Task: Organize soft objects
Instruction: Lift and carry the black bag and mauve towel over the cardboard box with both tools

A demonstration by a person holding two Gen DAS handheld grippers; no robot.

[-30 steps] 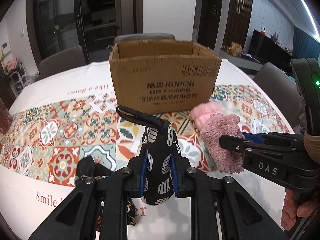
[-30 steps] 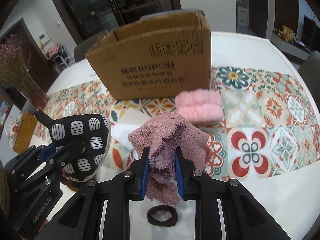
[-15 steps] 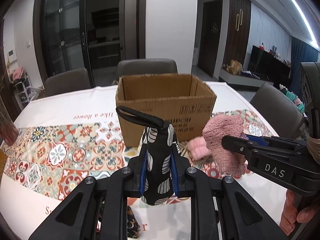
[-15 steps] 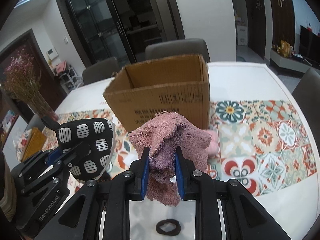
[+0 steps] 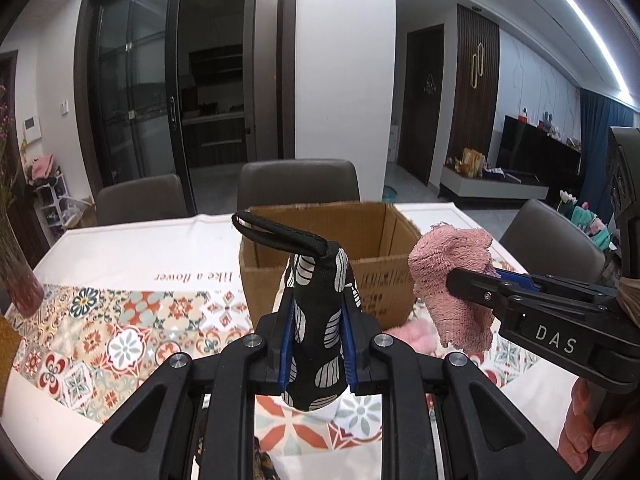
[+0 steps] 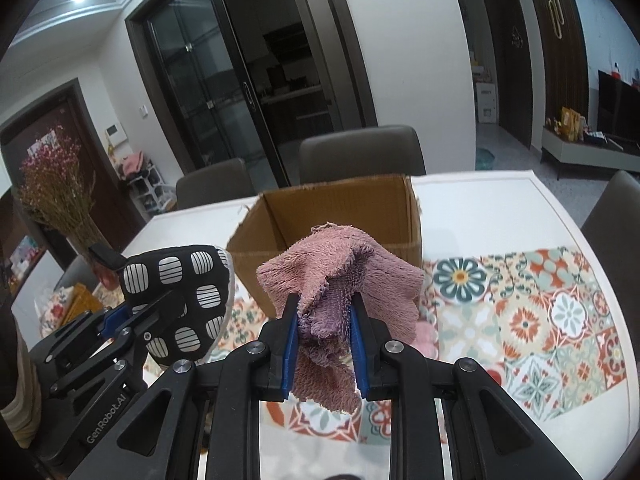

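The left gripper (image 5: 318, 344) is clamped on the black oven mitt (image 5: 320, 320); at its 3 o'clock the right gripper (image 6: 324, 340) pinches the pink towel (image 6: 340, 280), cardboard box (image 6: 340, 216) at 12 o'clock.

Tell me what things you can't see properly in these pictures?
- Box floor: both views, the cardboard box walls hide whether anything lies inside.
- Fluffy pink thing on the table: mostly hidden behind the left claw and pink towel.
- Box print: left view, blocked by the oven mitt.

Bright ceiling strip light (image 5: 580, 28) – fisheye edges bend; corners vignette dark
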